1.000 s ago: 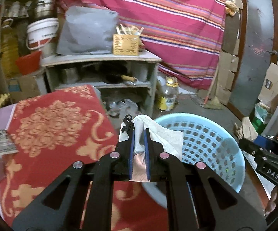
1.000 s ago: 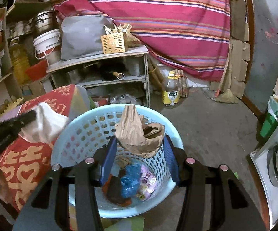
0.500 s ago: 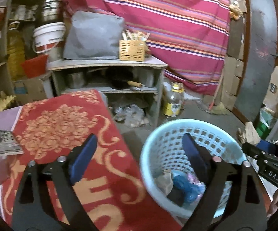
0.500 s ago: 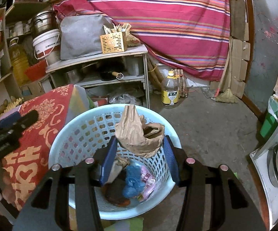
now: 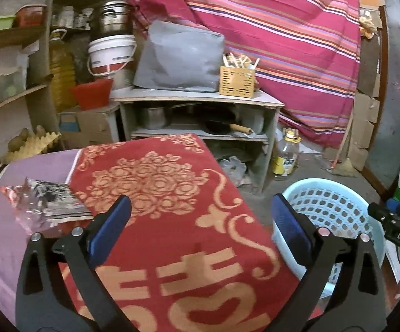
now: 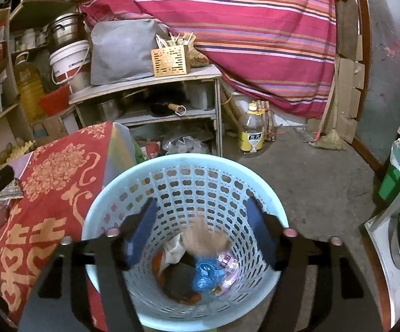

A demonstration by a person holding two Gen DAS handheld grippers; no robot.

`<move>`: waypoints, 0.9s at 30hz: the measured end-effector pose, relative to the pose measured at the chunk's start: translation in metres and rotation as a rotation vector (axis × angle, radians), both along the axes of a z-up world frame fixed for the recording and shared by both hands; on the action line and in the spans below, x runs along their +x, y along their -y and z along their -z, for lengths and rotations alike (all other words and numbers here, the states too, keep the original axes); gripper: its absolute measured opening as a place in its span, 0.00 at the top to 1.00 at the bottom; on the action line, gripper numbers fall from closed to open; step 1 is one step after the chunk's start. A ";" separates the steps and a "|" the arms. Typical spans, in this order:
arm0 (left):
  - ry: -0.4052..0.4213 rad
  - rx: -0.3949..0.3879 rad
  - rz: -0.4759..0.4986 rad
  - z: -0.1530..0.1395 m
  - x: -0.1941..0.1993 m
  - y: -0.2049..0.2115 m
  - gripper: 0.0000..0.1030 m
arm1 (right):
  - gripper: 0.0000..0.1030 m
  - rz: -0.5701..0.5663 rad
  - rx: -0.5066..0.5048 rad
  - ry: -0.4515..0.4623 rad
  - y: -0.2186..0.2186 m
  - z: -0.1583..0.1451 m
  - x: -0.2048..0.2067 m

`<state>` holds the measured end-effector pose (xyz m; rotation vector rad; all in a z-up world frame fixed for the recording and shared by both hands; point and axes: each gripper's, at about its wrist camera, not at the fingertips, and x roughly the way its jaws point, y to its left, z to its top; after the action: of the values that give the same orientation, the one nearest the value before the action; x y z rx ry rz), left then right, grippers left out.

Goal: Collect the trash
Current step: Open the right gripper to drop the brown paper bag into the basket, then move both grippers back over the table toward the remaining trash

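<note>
- Over a pale blue perforated plastic basket (image 6: 184, 191) on the concrete floor, the right gripper (image 6: 202, 232) lets go of a crumpled brown paper bag (image 6: 205, 239), seen as a blur dropping between the blue pads toward the wrappers already heaped at the bottom.
- The right jaws are opening at this moment, partway apart; the bag sits between them but the pads no longer press it.
- To finish this step well, the judgement is to keep that gripper centred above the basket mouth until the bag clears the pads, so nothing catches the rim or spills onto the floor.
- The left gripper (image 5: 200, 222) hangs above a red cloth with gold floral pattern (image 5: 155, 182) covering the table, its jaws opening to their widest and holding nothing.
- A crinkled clear-and-printed plastic wrapper (image 5: 45, 202) lies on the purple surface just left of the red cloth, beside the left finger; it looks the likely next piece of trash.
- Approaching it low and from the side should keep the thin film from sliding away.
</note>
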<state>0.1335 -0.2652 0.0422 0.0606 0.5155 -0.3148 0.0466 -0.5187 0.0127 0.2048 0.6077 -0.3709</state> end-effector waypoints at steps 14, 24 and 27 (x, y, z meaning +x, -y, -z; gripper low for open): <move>0.020 0.023 -0.152 -0.012 0.000 -0.096 0.05 | 0.23 -0.151 -0.051 0.063 -0.091 -0.033 0.013; 0.030 0.041 -0.281 -0.018 -0.001 -0.183 0.05 | 0.22 -0.253 -0.084 0.038 -0.160 -0.032 0.036; 0.026 0.040 -0.319 -0.017 0.001 -0.209 0.05 | 0.22 -0.266 -0.078 0.032 -0.173 -0.029 0.042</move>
<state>0.1342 -0.0567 0.0587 0.0204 0.4975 0.0077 0.0887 -0.3453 0.0421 0.0533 0.5796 -0.1337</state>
